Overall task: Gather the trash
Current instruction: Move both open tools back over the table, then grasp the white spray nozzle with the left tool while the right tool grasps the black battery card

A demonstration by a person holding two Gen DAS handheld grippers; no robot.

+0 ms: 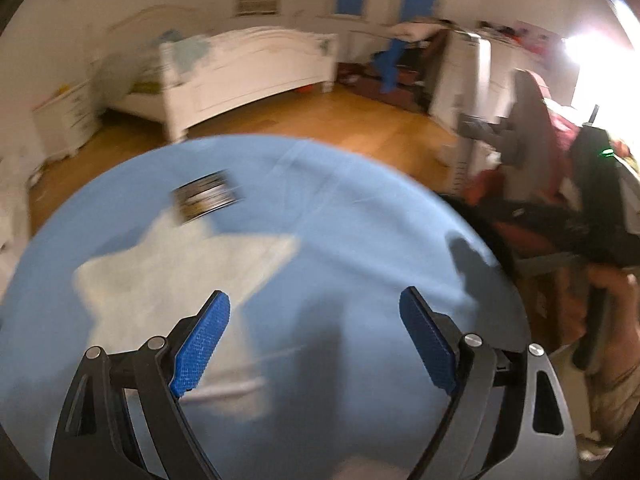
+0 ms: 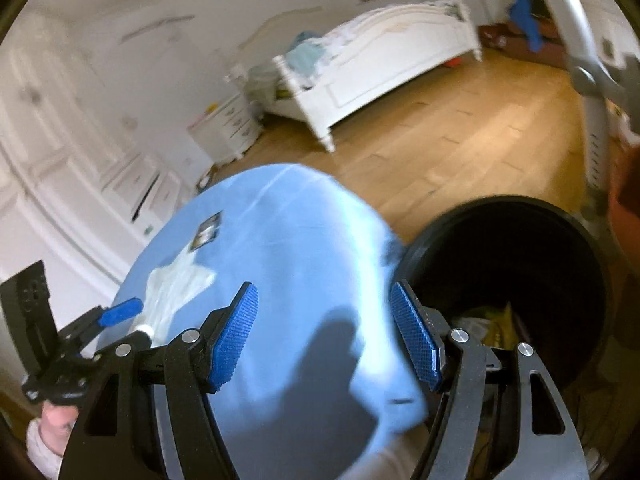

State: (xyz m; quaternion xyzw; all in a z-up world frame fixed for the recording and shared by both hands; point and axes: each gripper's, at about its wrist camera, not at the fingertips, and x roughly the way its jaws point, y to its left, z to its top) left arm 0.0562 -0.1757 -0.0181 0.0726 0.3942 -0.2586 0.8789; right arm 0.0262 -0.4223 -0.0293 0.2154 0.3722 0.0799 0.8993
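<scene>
A dark printed wrapper (image 1: 207,196) lies on the far part of a round table with a light blue cloth (image 1: 360,216), at the edge of a white star-shaped mat (image 1: 168,276). My left gripper (image 1: 316,312) is open and empty above the cloth, nearer than the wrapper. My right gripper (image 2: 324,304) is open and empty over the cloth's right edge (image 2: 304,240). A black trash bin (image 2: 520,264) stands just right of it, with some trash (image 2: 492,320) inside. The wrapper (image 2: 207,230) and mat (image 2: 176,284) show far left in the right wrist view. The left gripper (image 2: 120,312) shows there too.
A white bed (image 1: 256,68) stands across the wooden floor (image 1: 340,120). White drawers (image 2: 232,124) and wardrobe doors (image 2: 60,152) line the left wall. Cluttered furniture with clothes (image 1: 540,132) and a white pole (image 2: 596,128) stand at the right. Both views are blurred.
</scene>
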